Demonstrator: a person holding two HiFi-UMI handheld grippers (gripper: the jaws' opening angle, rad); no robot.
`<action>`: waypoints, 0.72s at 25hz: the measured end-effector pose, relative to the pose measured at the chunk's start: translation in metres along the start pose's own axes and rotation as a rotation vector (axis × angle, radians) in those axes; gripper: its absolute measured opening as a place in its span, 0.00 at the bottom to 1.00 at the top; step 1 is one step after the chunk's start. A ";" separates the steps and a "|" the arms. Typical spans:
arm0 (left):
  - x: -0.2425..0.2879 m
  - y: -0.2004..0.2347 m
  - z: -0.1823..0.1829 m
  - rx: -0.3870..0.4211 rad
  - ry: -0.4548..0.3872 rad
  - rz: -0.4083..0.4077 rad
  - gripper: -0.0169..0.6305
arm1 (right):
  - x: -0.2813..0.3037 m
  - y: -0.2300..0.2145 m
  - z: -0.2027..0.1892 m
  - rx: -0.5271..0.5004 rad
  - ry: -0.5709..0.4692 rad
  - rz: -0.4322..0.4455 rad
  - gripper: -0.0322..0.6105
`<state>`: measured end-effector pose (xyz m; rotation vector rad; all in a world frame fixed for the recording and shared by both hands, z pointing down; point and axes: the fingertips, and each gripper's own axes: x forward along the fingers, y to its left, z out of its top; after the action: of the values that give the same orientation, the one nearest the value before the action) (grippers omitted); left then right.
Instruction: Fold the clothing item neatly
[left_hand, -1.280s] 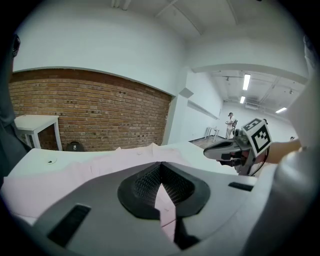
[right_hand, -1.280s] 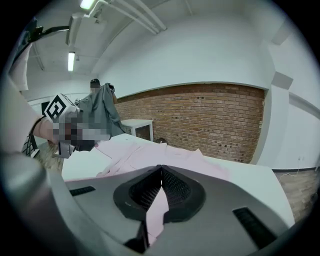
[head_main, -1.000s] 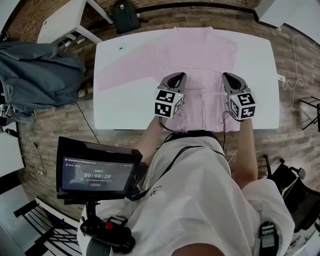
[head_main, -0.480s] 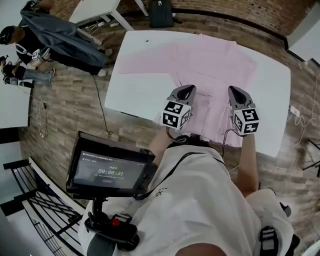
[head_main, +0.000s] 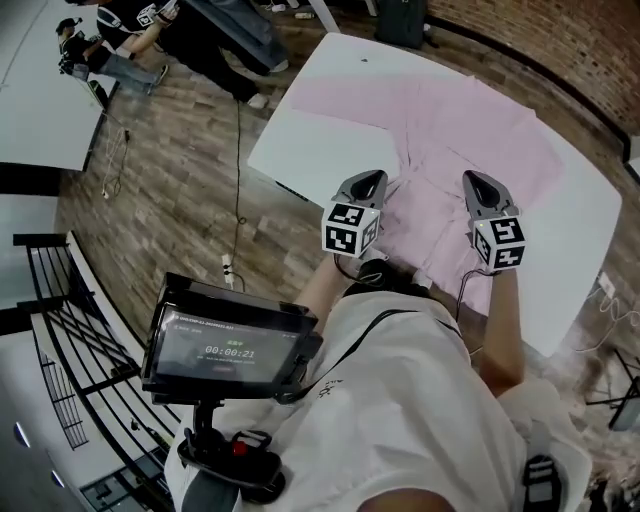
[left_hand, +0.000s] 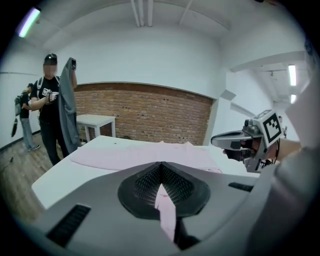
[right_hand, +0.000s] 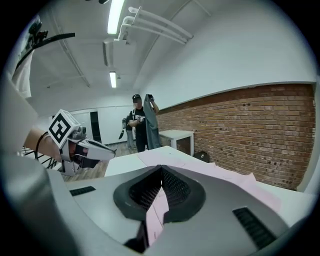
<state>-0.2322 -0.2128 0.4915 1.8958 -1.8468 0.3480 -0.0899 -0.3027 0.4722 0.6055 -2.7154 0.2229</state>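
Head view first: the pink garment (head_main: 470, 130) is spread flat across the white table (head_main: 310, 150), one long sleeve reaching out toward the far left corner, and its near hem sits at the table edge right in front of the person. The left gripper (head_main: 372, 180) and right gripper (head_main: 476, 182) are both down at that near hem, side by side but apart, left one on the left part of the hem, right one on the right part. From up here you can't really see the jaws, only the housings and the marker cubes. There's a small screen (head_main: 230, 350) on a stand down at the lower left. Left gripper view: the jaws are pinched fully together, with a strip of the pink cloth (left_hand: 165, 207) caught between the pads and hanging down toward the camera. The rest of the garment lies flat on the table beyond, and the right gripper shows off to the right side. A person (left_hand: 49, 100) stands at the far left holding up a grey garment (left_hand: 67, 110) in front of a brick wall (left_hand: 150, 112). Right gripper view: same deal, jaws closed tight on a fold of pink cloth between the pads, garment stretching away over the table, left gripper visible at the left.
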 end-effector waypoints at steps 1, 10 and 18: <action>-0.004 0.010 0.002 -0.016 -0.010 0.024 0.03 | 0.006 0.005 0.005 -0.009 -0.002 0.017 0.06; -0.024 0.102 -0.006 -0.122 -0.037 0.148 0.03 | 0.065 0.069 0.032 -0.088 0.008 0.128 0.06; -0.007 0.203 -0.011 -0.164 -0.026 0.183 0.03 | 0.130 0.115 0.037 -0.089 0.043 0.144 0.06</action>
<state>-0.4317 -0.1984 0.5280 1.6349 -2.0066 0.2249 -0.2614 -0.2572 0.4773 0.3768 -2.7127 0.1479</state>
